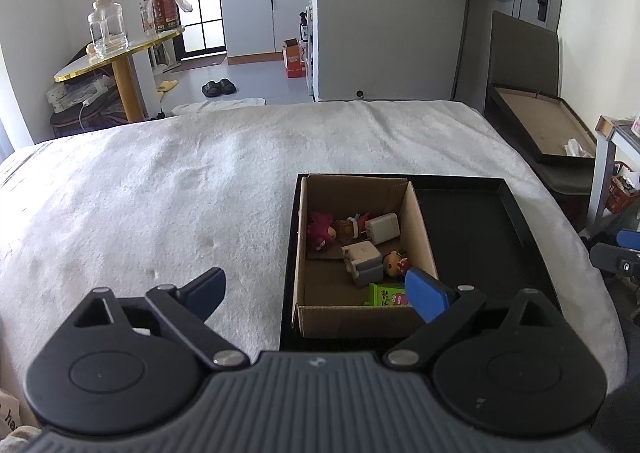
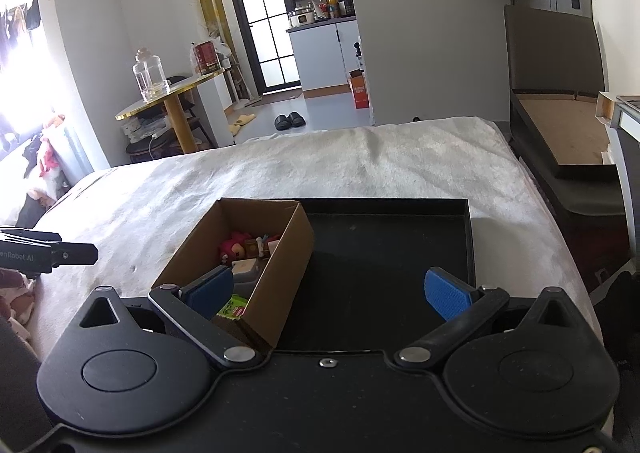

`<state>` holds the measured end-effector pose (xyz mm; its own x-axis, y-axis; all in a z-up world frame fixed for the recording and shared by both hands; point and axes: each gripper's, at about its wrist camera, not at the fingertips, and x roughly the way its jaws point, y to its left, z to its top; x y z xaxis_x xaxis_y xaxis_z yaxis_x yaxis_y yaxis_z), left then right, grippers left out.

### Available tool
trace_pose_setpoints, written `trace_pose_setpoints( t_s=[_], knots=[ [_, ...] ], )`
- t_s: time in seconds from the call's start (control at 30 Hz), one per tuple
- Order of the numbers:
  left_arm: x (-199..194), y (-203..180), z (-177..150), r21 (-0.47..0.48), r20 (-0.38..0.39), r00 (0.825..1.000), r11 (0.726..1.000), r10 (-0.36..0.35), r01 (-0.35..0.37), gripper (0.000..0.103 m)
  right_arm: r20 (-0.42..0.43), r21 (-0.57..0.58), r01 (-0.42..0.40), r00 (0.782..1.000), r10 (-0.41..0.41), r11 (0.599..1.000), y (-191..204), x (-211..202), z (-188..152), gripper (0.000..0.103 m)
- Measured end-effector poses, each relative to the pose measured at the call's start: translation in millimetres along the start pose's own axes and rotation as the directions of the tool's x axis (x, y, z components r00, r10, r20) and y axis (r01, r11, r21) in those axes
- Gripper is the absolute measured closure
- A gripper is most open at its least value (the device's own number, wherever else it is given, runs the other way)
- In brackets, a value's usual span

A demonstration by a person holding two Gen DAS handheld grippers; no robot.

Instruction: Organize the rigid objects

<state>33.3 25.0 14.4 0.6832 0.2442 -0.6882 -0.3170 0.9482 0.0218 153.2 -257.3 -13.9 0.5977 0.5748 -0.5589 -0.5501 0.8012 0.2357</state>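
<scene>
A brown cardboard box (image 1: 420, 221) stands in the left part of a black tray (image 1: 472, 229) on the white bed. Inside lie a red plush toy (image 1: 320, 233), two white chargers (image 1: 382, 229), small figurines (image 1: 396, 263) and a green packet (image 1: 386, 295). My left gripper (image 1: 316, 291) is open and empty, hovering at the box's near left corner. My right gripper (image 2: 328, 291) is open and empty above the tray's near edge, its left finger by the box (image 2: 296, 249). The tray's right half (image 2: 392, 253) holds nothing.
The white blanket (image 1: 160, 193) covers the bed to the left of the tray. A gold-edged round table with a glass jar (image 1: 106, 29) stands beyond the bed at left. A dark chair with a framed board (image 1: 536, 125) stands at the right.
</scene>
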Motion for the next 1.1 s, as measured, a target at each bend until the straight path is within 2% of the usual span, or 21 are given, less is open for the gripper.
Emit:
trace_pose_setpoints(
  t_s=[0.47,0.7,1.03,1.1],
  knots=[
    [-29,12,-3,-0.027,0.028,0.999,0.999,-0.016,0.017,0.003,0.002,0.039,-0.012,1.0,0.011,0.999,2,-28,-1,0.0],
    [-40,10,-1,-0.042,0.044,0.997,0.997,-0.058,0.06,0.003,0.006,0.055,-0.027,1.0,0.027,0.998,5,-40,2,0.0],
    [-46,-7,-5,0.012,0.049,0.99,0.991,-0.13,0.13,0.003,0.002,0.044,-0.107,0.994,0.107,0.993,17,-52,6,0.0],
    [-45,-7,-7,-0.002,0.044,0.99,0.991,-0.132,0.132,0.003,-0.005,0.053,-0.116,0.993,0.117,0.992,18,-52,5,0.0]
  ],
)
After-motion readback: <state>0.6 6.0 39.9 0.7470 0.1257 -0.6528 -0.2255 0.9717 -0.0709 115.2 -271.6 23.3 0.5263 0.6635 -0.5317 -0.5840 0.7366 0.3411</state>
